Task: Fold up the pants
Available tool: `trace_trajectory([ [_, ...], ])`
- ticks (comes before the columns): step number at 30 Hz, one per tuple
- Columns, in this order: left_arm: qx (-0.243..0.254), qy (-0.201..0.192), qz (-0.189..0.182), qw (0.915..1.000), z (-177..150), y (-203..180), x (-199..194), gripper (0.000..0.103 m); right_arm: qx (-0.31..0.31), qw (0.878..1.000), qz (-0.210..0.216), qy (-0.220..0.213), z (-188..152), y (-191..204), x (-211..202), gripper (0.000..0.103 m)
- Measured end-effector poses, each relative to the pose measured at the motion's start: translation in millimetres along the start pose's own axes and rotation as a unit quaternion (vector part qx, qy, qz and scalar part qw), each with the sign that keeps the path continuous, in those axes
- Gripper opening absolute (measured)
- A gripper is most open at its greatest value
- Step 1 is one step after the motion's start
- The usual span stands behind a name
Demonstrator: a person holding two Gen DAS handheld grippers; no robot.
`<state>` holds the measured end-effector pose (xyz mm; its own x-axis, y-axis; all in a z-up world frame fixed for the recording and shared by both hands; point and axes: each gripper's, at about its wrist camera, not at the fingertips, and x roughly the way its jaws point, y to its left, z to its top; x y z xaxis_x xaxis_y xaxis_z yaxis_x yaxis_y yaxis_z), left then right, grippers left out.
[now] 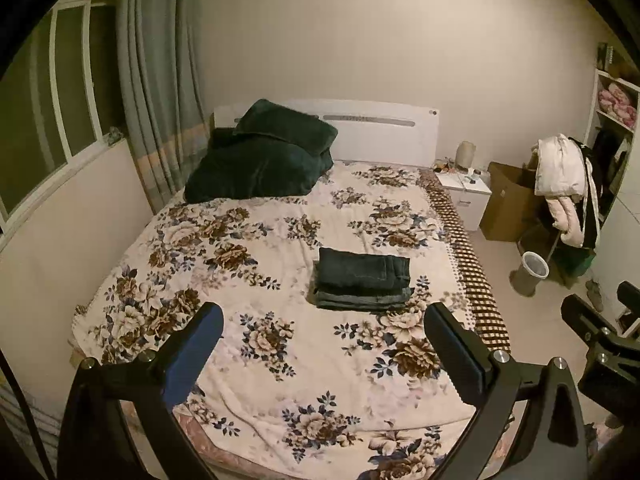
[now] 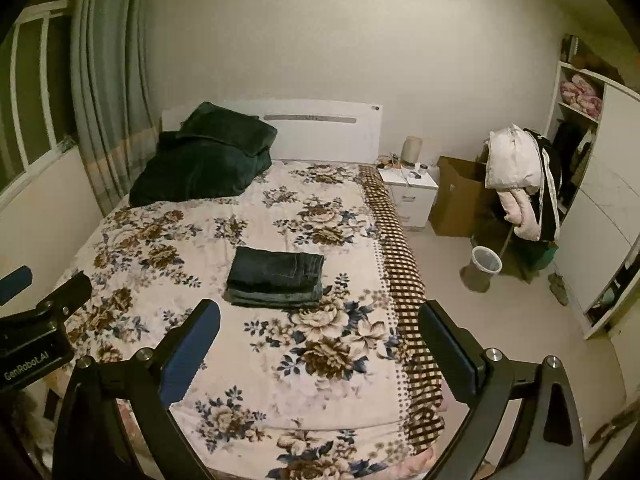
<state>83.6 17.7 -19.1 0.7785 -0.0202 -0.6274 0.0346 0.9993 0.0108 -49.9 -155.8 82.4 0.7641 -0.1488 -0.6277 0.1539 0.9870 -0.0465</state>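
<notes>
Lying ahead of both grippers, out in the middle of the flowery bed cover (image 1: 256, 364): the dark jeans (image 1: 363, 279), already folded into a neat flat stack. Running side to side across the bed with the long side, not pointing toward the headboard (image 1: 380, 130). Sitting well apart from both tools, with nothing touching the stack.

Showing up a bit to the right of the middle in the left wrist view, and a bit to the left of the middle in the right wrist view (image 2: 276, 278). Meaning, most likely, a spot about halfway between the two tools, with neither one clearly nearer.

Hanging in the air near the foot of the bed: the left gripper (image 1: 322, 334), spread wide, pinching nothing, touching nothing. Doing the same just beside it: the right gripper (image 2: 318, 332), spread wide too, with nothing between the blue pad and the black pad.

Looking done, or close to done, judging by how tidy the stack is. Needing a reach forward and down from both sides for any more pressing or moving.
</notes>
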Motion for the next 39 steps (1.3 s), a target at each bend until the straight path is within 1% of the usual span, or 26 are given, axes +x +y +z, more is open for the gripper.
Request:
trace_trajectory([
  [3,-0.002,0.001,0.005,1.0000,0.5,-1.4,13.8,0.103,0.004,1.000,-0.005,0.002,4.4,-0.1,24.7,0.101],
  [4,0.000,0.000,0.012,0.9999,0.8,-2.4,19.8,0.103,0.005,1.000,-0.007,0.001,5.6,-0.2,30.7,0.101],
  [8,0.006,0.010,0.022,0.9997,1.9,-5.5,41.2,0.103,0.005,1.000,-0.015,0.009,9.8,0.4,65.0,0.101],
  [10,0.009,0.014,0.021,0.9996,2.5,-7.0,51.8,0.103,0.004,1.000,-0.013,0.015,10.4,2.1,82.1,0.101],
  [11,0.011,0.018,0.027,0.9994,2.9,-8.2,58.3,0.103,0.005,1.000,-0.014,0.018,10.9,2.7,90.3,0.101],
  [13,0.011,0.026,0.021,0.9994,4.7,-7.9,68.8,0.103,0.008,1.000,-0.010,0.027,11.7,3.7,108.3,0.101],
  [19,0.022,0.041,0.031,0.9984,7.2,-12.2,101.7,0.103,0.016,0.999,-0.013,0.045,13.5,2.2,161.8,0.101],
  [23,0.022,0.050,0.036,0.9979,8.2,-12.5,118.2,0.103,0.016,0.998,-0.015,0.056,14.0,4.3,186.5,0.101],
  [30,0.019,0.057,0.035,0.9975,12.7,-9.3,130.8,0.103,0.011,0.998,-0.013,0.061,13.3,11.1,205.4,0.101],
  [39,0.019,0.056,0.035,0.9977,15.8,-7.8,133.5,0.103,0.007,0.998,-0.009,0.057,11.5,15.0,204.6,0.102],
])
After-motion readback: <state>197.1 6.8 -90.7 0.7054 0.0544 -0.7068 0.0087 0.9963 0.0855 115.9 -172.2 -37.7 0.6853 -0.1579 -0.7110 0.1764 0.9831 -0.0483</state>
